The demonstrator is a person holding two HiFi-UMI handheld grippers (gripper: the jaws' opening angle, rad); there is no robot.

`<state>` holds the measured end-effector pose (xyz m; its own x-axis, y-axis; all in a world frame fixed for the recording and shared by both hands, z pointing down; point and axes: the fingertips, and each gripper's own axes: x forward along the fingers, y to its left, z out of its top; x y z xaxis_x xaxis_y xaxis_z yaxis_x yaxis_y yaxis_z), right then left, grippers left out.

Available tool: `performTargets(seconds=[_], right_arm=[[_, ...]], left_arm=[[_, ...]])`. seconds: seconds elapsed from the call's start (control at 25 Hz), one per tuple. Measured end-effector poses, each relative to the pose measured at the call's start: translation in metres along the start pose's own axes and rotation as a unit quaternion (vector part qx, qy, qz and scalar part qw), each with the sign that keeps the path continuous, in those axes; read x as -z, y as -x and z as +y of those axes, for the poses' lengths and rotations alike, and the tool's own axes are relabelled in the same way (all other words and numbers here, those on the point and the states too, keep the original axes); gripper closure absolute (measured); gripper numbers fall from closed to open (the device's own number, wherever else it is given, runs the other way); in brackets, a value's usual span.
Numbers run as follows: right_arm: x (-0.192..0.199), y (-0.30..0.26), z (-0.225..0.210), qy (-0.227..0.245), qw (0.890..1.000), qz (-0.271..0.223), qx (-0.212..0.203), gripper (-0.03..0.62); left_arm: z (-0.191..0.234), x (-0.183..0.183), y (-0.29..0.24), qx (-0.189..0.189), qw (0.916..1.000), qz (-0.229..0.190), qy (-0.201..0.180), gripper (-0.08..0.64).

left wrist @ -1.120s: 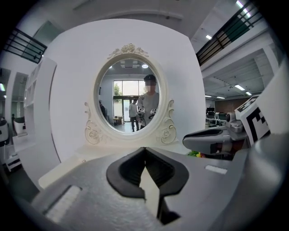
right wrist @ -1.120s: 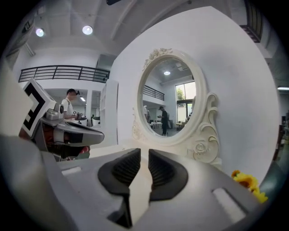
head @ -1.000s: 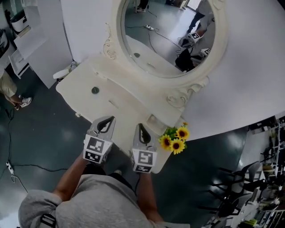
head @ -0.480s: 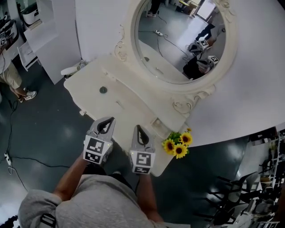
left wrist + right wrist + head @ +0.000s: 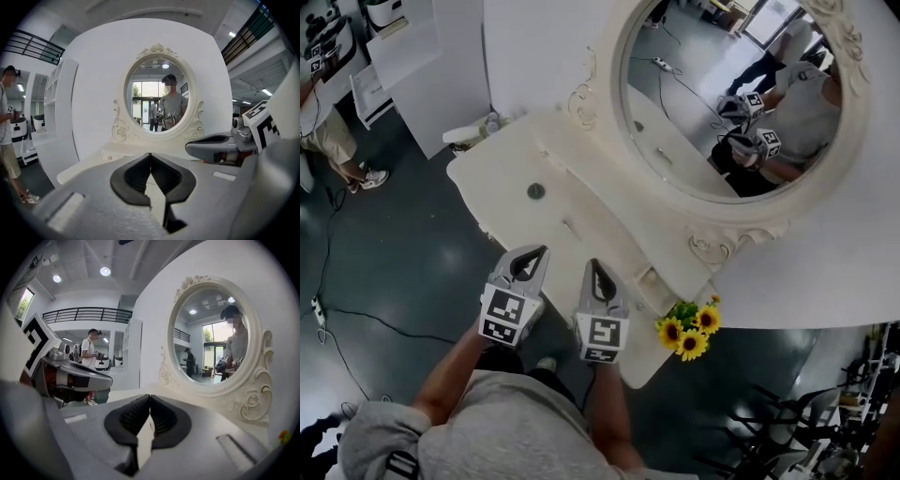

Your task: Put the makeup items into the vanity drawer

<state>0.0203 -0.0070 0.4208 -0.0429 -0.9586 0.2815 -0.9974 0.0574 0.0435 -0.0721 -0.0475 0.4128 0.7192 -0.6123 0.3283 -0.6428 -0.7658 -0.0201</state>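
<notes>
Head view: left hand-held gripper (image 5: 534, 255) and right hand-held gripper (image 5: 596, 272) sit side by side at the near edge of the bench (image 5: 502, 187). A small dark round item (image 5: 535, 191) lies on the bench ahead of the left one, apart from both.
Left gripper view: jaws together with nothing between them; the round item sits beyond the tips to the left, below the mirror (image 5: 159, 96).
Right gripper view: jaws together, empty, pointing towards the mirror.

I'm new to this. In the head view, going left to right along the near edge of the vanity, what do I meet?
left gripper → right gripper → sunflowers
</notes>
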Motion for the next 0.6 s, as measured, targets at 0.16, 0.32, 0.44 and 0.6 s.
performTargets(seconds=[0.16, 0.32, 0.44, 0.6], right_arm=[[0.009, -0.036, 0.003, 0.000, 1.000, 0.016, -0.010, 0.586], [0.028, -0.068, 0.001, -0.009, 0.999, 0.040, -0.015, 0.586], [0.046, -0.091, -0.003, -0.012, 0.998, 0.058, -0.016, 0.586], [0.067, -0.118, -0.006, -0.020, 0.996, 0.083, -0.021, 0.586]], left_arm=[[0.021, 0.009, -0.019, -0.003, 0.9999, 0.011, 0.011, 0.549], [0.041, 0.028, -0.042, -0.003, 0.9993, 0.031, 0.022, 0.549], [0.054, 0.043, -0.060, 0.000, 0.9986, 0.044, 0.030, 0.549], [0.064, 0.063, -0.085, 0.005, 0.9971, 0.065, 0.039, 0.549]])
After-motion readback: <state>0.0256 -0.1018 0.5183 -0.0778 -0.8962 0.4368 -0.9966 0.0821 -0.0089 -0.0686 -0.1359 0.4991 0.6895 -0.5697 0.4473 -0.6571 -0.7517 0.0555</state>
